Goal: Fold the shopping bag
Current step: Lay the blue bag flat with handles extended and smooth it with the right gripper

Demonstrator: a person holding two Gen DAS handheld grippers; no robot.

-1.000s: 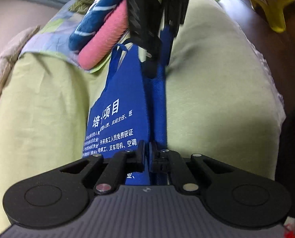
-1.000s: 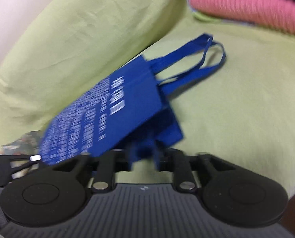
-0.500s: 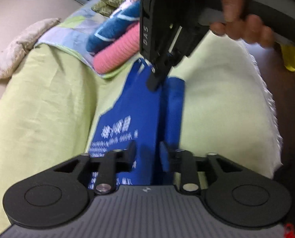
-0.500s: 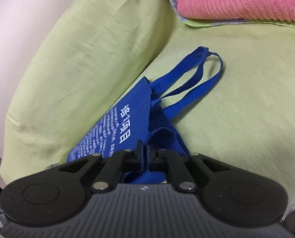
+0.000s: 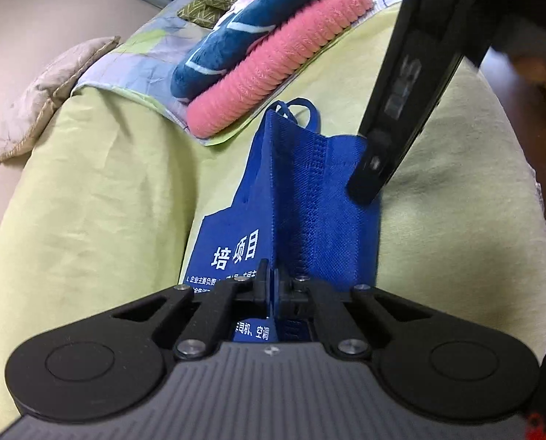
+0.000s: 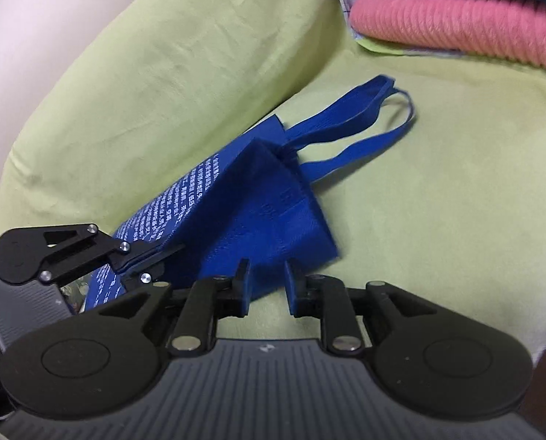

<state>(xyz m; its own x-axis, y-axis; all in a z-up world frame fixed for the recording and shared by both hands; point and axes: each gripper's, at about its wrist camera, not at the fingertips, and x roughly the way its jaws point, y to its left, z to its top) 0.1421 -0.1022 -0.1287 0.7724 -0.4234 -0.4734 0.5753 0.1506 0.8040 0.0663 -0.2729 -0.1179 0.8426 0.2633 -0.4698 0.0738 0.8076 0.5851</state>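
A blue shopping bag point(image 5: 309, 198) with white print lies half lifted on the green sheet, one panel raised into a ridge. My left gripper point(image 5: 274, 282) is shut on the bag's near edge at that ridge; in the right wrist view the left gripper point(image 6: 140, 260) pinches the printed end. My right gripper point(image 6: 267, 282) has its jaws opening; the bag's lower corner point(image 6: 273, 227) sits in the gap, and the pads do not press it. From the left wrist view the right gripper point(image 5: 368, 183) reaches down to the bag's far right edge. The handles point(image 6: 364, 121) trail onto the sheet.
A green sheet point(image 5: 107, 201) covers the soft surface. A folded pink ribbed cloth point(image 5: 273, 62) and a blue patterned cloth point(image 5: 243, 25) are stacked beyond the bag. A beige cushion point(image 5: 49, 91) lies at the far left. A hand point(image 5: 537, 66) holds the right gripper.
My left gripper opened and has shut again on the bag's ridge. The right gripper, shut on the bag half a second ago, has parted its jaws, and the bag's flap has spread wider.
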